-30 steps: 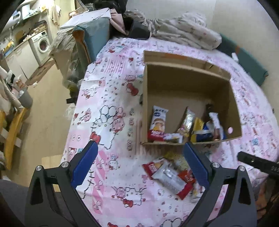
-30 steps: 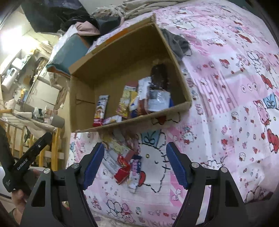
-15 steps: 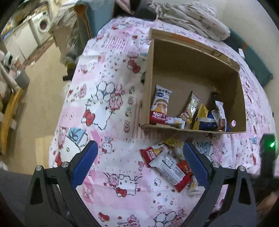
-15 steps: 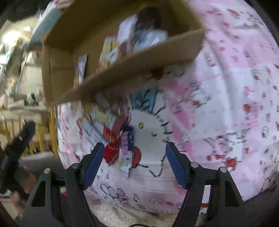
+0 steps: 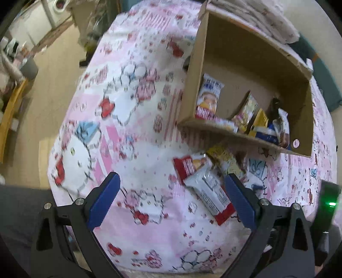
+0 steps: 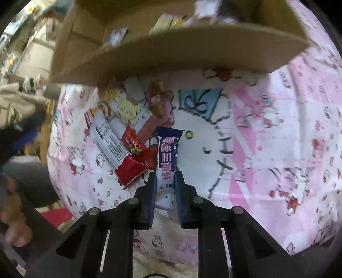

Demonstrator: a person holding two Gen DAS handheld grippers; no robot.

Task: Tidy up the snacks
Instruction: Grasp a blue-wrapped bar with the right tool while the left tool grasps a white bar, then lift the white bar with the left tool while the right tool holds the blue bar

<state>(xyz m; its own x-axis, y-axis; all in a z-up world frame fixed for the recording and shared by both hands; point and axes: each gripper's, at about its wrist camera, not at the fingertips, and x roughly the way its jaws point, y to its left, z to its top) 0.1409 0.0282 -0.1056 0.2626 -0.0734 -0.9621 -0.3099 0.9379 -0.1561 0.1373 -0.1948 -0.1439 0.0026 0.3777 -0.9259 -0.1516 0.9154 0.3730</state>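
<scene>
A cardboard box [image 5: 239, 136] lies on the pink Hello Kitty sheet with several snack packs inside; it also shows in the right wrist view [image 6: 171, 53]. A pile of loose snacks lies in front of it: a white pack [image 5: 208, 192], a red pack [image 6: 132, 169] and others. My right gripper [image 6: 164, 177] is shut on a blue-and-white snack bar [image 6: 166, 154] at the pile's right edge. My left gripper [image 5: 171, 188] is open and empty above the sheet, left of the pile.
The bed's left edge drops to a wooden floor [image 5: 42, 89] with furniture and a washing machine [image 5: 57, 8] beyond. Bedding [image 5: 267, 19] is heaped behind the box. The person's other hand [image 6: 12, 222] shows at the lower left of the right wrist view.
My right gripper has come down to the pile and closed on the blue-and-white snack bar. My left gripper has moved closer to the sheet, still open.
</scene>
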